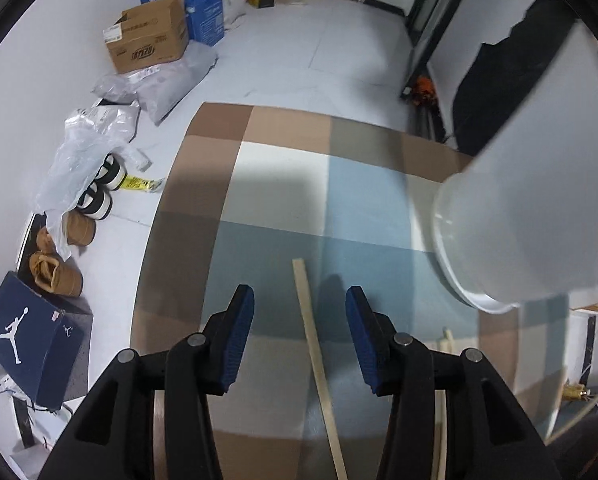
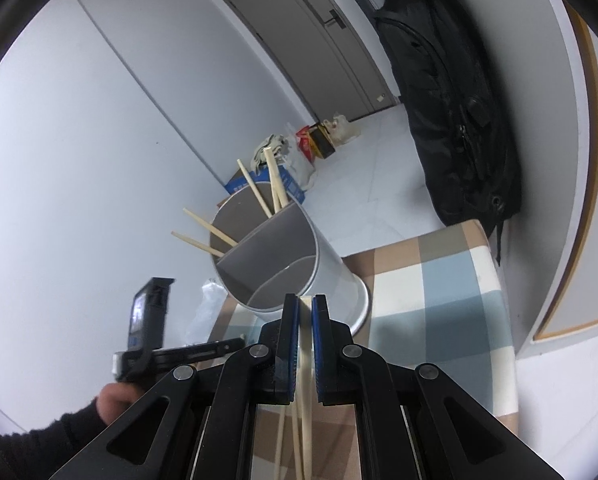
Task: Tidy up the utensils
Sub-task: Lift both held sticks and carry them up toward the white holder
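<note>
In the right wrist view my right gripper [image 2: 306, 306] is shut on a pale wooden chopstick [image 2: 306, 376], held just in front of a white round utensil holder [image 2: 323, 268] with a grey divider. Several chopsticks [image 2: 255, 192] stand in the holder's far compartment; the near one looks empty. More chopsticks [image 2: 279, 440] lie below on the checked tablecloth. In the left wrist view my left gripper [image 1: 300, 300] is open and empty above a chopstick [image 1: 315, 356] lying on the cloth. The holder [image 1: 539, 208] looms at the right.
The small table [image 1: 283, 184] has a brown, white and blue checked cloth and ends near the left and far sides. On the floor are cardboard boxes [image 1: 151, 36], plastic bags, shoes and a shoebox [image 1: 35, 340]. A black bag [image 2: 451, 92] hangs by the table.
</note>
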`<state>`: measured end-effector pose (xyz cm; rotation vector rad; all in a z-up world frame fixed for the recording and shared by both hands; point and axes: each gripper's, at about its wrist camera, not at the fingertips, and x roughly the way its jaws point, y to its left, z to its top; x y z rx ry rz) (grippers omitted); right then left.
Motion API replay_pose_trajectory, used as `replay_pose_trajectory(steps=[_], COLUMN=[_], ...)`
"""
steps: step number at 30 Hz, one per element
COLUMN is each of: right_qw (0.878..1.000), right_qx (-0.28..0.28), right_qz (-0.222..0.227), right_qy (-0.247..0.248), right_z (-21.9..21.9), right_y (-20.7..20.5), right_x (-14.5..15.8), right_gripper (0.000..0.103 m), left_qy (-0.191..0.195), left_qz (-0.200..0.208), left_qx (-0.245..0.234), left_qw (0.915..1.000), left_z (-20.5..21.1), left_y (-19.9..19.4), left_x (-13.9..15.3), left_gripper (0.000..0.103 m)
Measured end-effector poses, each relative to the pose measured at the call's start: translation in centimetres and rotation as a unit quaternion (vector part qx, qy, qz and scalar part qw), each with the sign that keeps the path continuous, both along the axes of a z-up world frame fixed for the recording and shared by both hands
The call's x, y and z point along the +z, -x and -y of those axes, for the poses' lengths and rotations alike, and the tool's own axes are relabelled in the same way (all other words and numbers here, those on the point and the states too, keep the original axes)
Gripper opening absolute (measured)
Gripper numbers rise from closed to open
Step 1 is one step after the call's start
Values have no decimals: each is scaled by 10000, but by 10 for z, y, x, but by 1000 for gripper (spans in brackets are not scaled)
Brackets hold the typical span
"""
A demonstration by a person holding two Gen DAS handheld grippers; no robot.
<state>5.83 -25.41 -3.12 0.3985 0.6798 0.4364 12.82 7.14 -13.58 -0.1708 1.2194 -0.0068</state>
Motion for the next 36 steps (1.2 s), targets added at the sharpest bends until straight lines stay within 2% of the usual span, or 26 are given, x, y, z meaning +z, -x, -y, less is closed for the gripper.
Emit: replay_pose_trajectory(steps=[3, 4, 6, 7, 8, 10, 12, 14, 18, 22, 26, 33, 36], right_qw=[10000, 9999, 9998, 9998, 9998, 9998, 9999, 9999, 10000, 9997, 9989, 9954, 9927], right_qx=[8, 14, 26, 36, 36, 30, 12, -4, -22, -13, 21, 51, 57], right_qz=[-36, -61, -115, -142, -144, -126, -105, -59, 81, 246, 472, 957, 1207], right_qy=[-68, -83, -130, -151, -153, -140, -135, -108, -54, -13, 2, 37, 60], right_z=[2, 2, 2, 2, 1, 1, 1, 0, -1, -5, -10, -20, -23], right_y=[-2, -3, -4, -5, -4, -4, -3, -2, 1, 6, 13, 18, 17], right_x=[0, -1, -3, -4, -4, -4, -3, -1, 5, 16, 34, 71, 91], right_gripper=[6, 6, 6, 6, 6, 6, 6, 6, 6, 6, 6, 6, 6], left_qy=[-102, -118, -274, -227, -88, 244, 135, 205, 407, 518, 551, 609, 642], left_qz=[111, 104, 187, 168, 180, 152, 310, 527, 1219, 1705, 2090, 2404, 2648], left_qx=[54, 41, -30, -54, -29, -33, -78, -170, -223, -336, -459, -644, -681], left_qw=[9999, 9999, 9994, 9996, 9998, 9996, 9994, 9983, 9915, 9834, 9753, 9666, 9598], left_z=[-1, 0, 3, 4, 2, -1, 2, 6, 10, 19, 29, 25, 26], left_y=[-1, -2, -2, -3, -2, -1, 3, 10, 37, 60, 76, 88, 92], left_x=[-2, -3, -3, -2, -2, -2, 7, 20, 63, 98, 128, 157, 179], left_gripper=[41, 38, 16, 4, 2, 2, 2, 2, 2, 2, 2, 2, 2])
